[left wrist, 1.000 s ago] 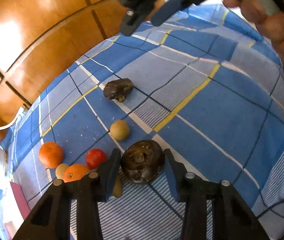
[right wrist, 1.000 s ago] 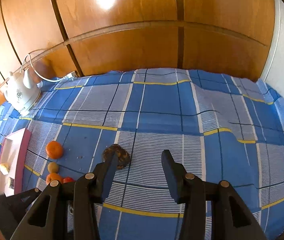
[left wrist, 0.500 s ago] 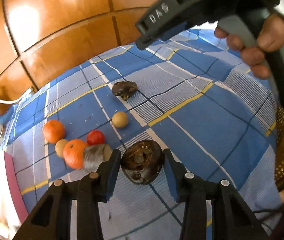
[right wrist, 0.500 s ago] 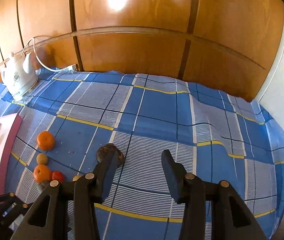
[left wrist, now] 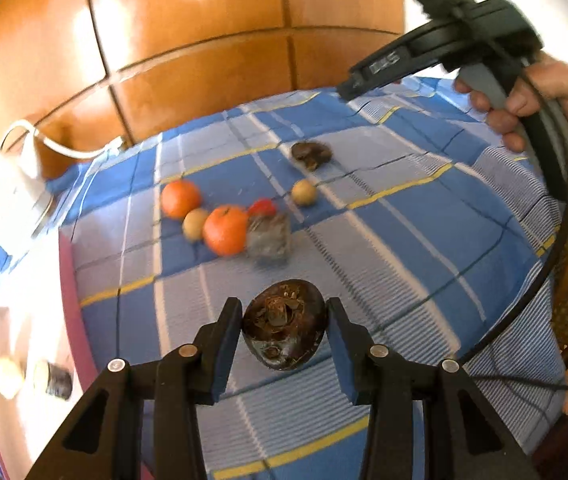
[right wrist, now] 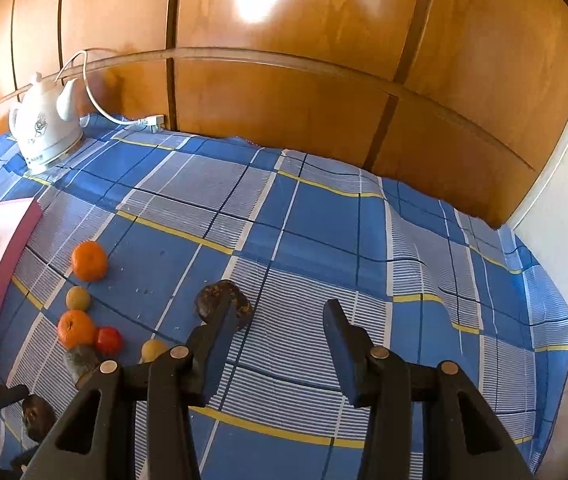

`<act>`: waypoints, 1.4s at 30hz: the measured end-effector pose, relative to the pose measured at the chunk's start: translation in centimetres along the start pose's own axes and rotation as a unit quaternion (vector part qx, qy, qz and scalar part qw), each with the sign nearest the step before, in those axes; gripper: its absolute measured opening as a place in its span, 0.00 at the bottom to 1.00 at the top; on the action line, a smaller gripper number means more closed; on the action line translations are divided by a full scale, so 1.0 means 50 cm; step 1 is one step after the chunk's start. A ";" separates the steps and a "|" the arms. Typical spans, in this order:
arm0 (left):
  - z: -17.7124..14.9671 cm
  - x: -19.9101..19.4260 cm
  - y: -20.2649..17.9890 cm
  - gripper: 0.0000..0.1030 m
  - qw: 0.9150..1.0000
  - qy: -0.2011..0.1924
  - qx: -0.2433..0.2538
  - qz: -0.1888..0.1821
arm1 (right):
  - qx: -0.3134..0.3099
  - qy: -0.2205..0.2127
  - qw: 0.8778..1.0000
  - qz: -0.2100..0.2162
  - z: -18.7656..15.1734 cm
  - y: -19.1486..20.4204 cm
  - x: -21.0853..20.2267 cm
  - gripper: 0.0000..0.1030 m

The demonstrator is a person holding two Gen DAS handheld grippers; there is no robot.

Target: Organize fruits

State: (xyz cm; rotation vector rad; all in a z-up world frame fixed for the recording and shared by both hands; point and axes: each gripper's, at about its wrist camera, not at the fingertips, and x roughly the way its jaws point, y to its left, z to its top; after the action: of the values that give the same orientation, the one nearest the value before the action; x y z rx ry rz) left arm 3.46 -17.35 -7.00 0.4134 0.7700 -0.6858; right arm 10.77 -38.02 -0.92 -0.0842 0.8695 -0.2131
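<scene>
The left claw [left wrist: 284, 330] has lifted the dark brown fruit [left wrist: 284, 324] off the checked cloth [left wrist: 424, 240], away from the other fruits

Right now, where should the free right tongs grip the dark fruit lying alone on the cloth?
Probably across its narrow middle, from above: the dark fruit lies low and oblong, bare cloth around it, with the open right tongs near it.
</scene>
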 end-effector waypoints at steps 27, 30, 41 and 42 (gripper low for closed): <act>-0.041 0.032 0.049 0.37 0.996 0.013 -0.090 -0.017 | 0.032 0.050 0.993 0.099 -0.013 0.016 0.032 0.45; -0.042 0.032 0.051 0.37 0.996 0.011 -0.092 -0.019 | 0.042 0.064 0.988 0.132 -0.016 0.021 0.039 0.45; -0.049 0.030 0.057 0.37 0.995 0.000 -0.099 -0.029 | 0.005 0.097 0.967 0.236 -0.032 0.104 0.047 0.45; -0.049 0.030 0.057 0.37 0.995 0.000 -0.099 -0.030 | 0.004 0.100 0.967 0.235 -0.034 0.109 0.050 0.45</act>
State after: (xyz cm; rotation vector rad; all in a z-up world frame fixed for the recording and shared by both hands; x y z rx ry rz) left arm 5.02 -14.53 -9.48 0.2098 0.8443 -0.6586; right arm 11.87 -33.22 -4.74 0.1545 1.0627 0.2240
